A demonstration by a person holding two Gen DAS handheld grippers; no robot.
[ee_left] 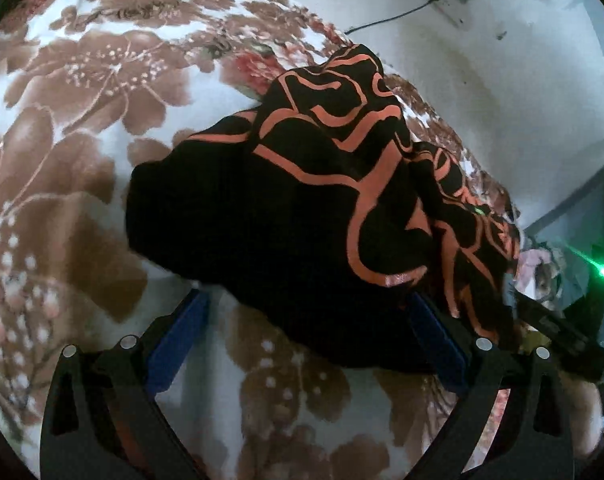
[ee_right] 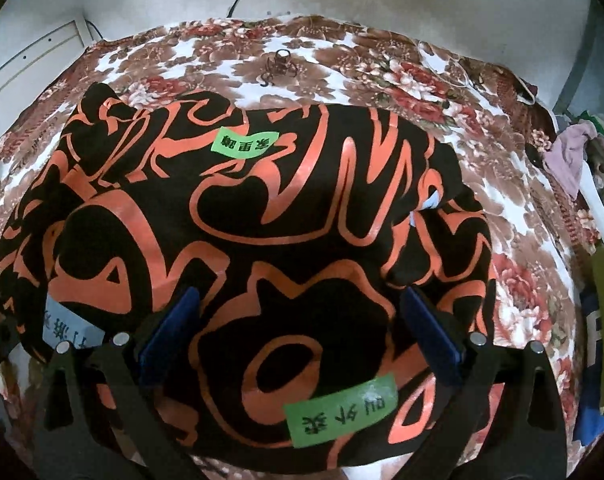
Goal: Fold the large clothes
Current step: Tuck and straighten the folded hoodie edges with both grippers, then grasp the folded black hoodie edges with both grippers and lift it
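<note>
- Black-and-orange garment [ee_right: 238, 232] lies bunched on floral bedspread [ee_right: 522, 292]
- Left gripper [ee_left: 308, 312] spread wide at garment's near edge
- Right gripper [ee_right: 300, 308] spread wide above garment, gripping nothing

I see open floral bed [ee_left: 62, 184] left of the black-and-orange garment [ee_left: 302, 208]; the wall [ee_left: 482, 60] closes in behind it, and a clothes pile [ee_right: 582, 160] crowds the bed's right edge.
</note>
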